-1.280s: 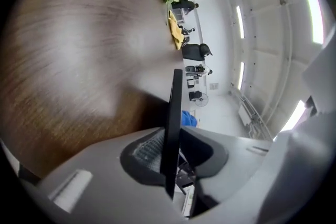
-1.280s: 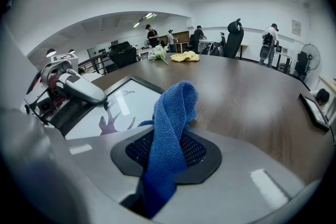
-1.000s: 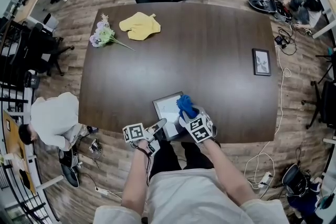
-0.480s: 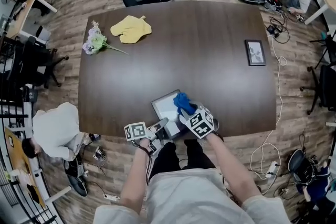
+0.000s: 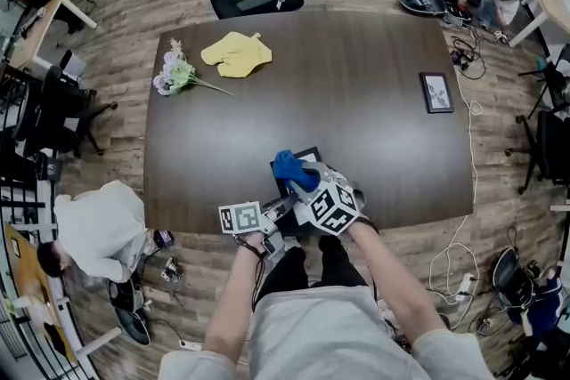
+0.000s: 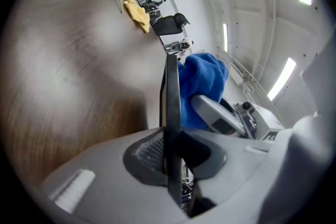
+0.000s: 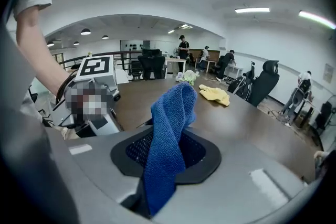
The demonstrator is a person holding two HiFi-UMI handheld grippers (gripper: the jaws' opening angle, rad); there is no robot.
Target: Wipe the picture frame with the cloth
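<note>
1. Progress: wiping appeared to be at an early stage. The picture frame [image 5: 310, 156] was held on edge at the near side of the tabletop [image 5: 374, 111]. No view showed which of its surfaces had been cleaned. In my judgement most of the wiping remained to be done.
2. Left hand-held gripper [image 5: 278, 209]: its jaws had just been closing. The left gripper view showed the frame edge-on between the pads, which were pinching it.
3. Right hand-held gripper [image 5: 309, 189]: its jaws were pressed together on a fold of the blue cloth [image 5: 290, 167]. The rest of the cloth stood bunched beyond the tips.
4. Relative position: the cloth sat just beside one face of the frame, above the left hand-held gripper's hold. Contact between cloth and frame could not be confirmed.
5. Other items: a yellow cloth [image 5: 236, 53], a bunch of flowers [image 5: 178, 71] and a small second frame [image 5: 436, 92] lay well apart on the tabletop, with neither gripper near them.
</note>
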